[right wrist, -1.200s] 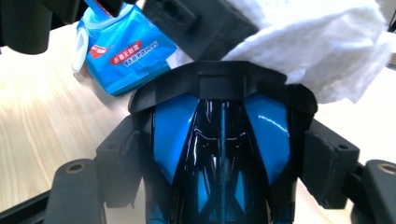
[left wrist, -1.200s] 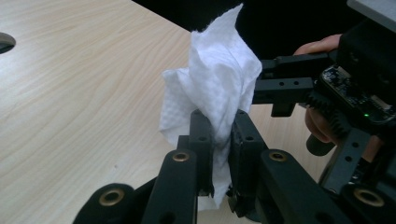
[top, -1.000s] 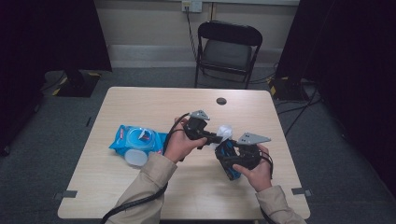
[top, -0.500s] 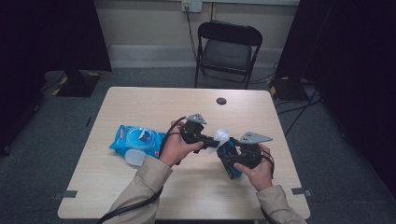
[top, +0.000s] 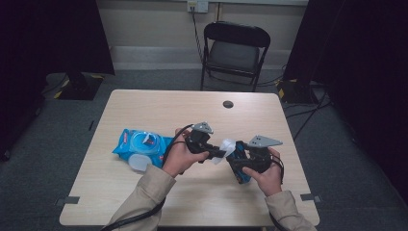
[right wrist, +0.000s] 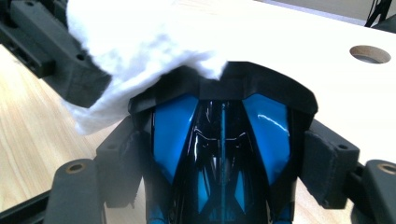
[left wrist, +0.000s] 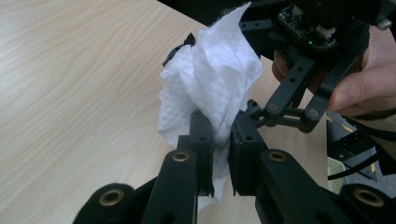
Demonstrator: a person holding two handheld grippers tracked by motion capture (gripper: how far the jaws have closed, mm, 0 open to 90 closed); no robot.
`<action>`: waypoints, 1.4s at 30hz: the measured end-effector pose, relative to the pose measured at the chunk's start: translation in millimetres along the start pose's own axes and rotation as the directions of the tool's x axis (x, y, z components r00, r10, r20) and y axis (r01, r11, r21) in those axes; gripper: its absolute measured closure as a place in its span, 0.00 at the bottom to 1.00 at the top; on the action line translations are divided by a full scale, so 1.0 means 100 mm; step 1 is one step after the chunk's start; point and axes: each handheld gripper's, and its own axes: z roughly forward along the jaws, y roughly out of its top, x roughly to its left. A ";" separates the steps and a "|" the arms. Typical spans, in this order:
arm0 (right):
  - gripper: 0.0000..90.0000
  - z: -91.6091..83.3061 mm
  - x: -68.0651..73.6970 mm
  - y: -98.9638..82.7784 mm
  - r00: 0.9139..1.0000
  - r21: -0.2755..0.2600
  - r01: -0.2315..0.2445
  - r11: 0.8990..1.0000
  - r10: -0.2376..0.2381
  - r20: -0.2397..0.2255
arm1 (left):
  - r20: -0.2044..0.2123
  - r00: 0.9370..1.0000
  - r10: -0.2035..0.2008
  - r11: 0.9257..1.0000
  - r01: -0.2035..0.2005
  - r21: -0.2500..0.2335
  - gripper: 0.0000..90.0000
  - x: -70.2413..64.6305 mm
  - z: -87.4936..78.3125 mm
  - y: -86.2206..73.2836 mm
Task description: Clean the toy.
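My left gripper [left wrist: 222,126] is shut on a crumpled white wipe [left wrist: 210,79]. The wipe [top: 227,146] is pressed against the far end of a glossy blue-and-black object [right wrist: 222,135]. My right gripper [right wrist: 224,158] is shut on that object, with one pad on each of its sides. In the high view the left gripper [top: 222,153] and the right gripper [top: 240,166] meet above the table's middle right, with the blue object [top: 239,166] between the person's hands. The wipe [right wrist: 135,42] drapes over the object's top edge and hides part of it.
A blue pack of wipes [top: 139,144] lies on the wooden table [top: 144,202] to the left of the hands, with a white round lid [top: 138,162] at its near edge. A round cable hole [top: 228,104] sits toward the table's far side. A black folding chair [top: 234,48] stands behind.
My left gripper has slid the wipe a little toward the near side along the blue object. The right gripper has kept still.
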 end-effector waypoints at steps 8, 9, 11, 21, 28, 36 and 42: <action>0.28 -0.01 -0.03 -0.01 1.000 -0.008 -0.011 1.000 0.011 0.000 | -0.004 1.000 -0.011 1.000 0.011 0.016 0.90 0.03 -0.04 -0.07; 0.28 -0.01 -0.03 -0.01 1.000 -0.008 -0.010 1.000 0.010 0.003 | -0.011 1.000 -0.013 1.000 0.013 0.017 0.90 0.04 -0.06 -0.07; 0.28 -0.02 -0.03 0.00 1.000 -0.011 -0.007 1.000 0.007 0.001 | -0.017 1.000 -0.020 1.000 0.020 -0.003 0.90 0.07 -0.11 -0.05; 0.28 -0.03 0.03 0.03 1.000 -0.017 0.014 1.000 -0.014 -0.016 | -0.055 0.998 -0.038 0.996 0.033 -0.081 0.90 0.16 -0.31 0.19; 0.28 -0.01 0.12 0.08 0.998 -0.026 0.036 0.999 -0.037 -0.046 | -0.047 0.998 -0.034 0.998 0.032 -0.054 0.90 0.16 -0.16 0.28; 0.28 0.00 0.13 0.08 0.998 -0.017 0.047 0.999 -0.048 -0.051 | -0.020 0.999 -0.040 0.999 0.040 -0.035 0.90 0.16 0.04 0.23; 0.28 -0.01 0.10 0.07 0.998 -0.019 0.039 0.999 -0.040 -0.045 | -0.021 0.999 -0.029 0.999 0.028 -0.019 0.90 0.14 0.02 0.23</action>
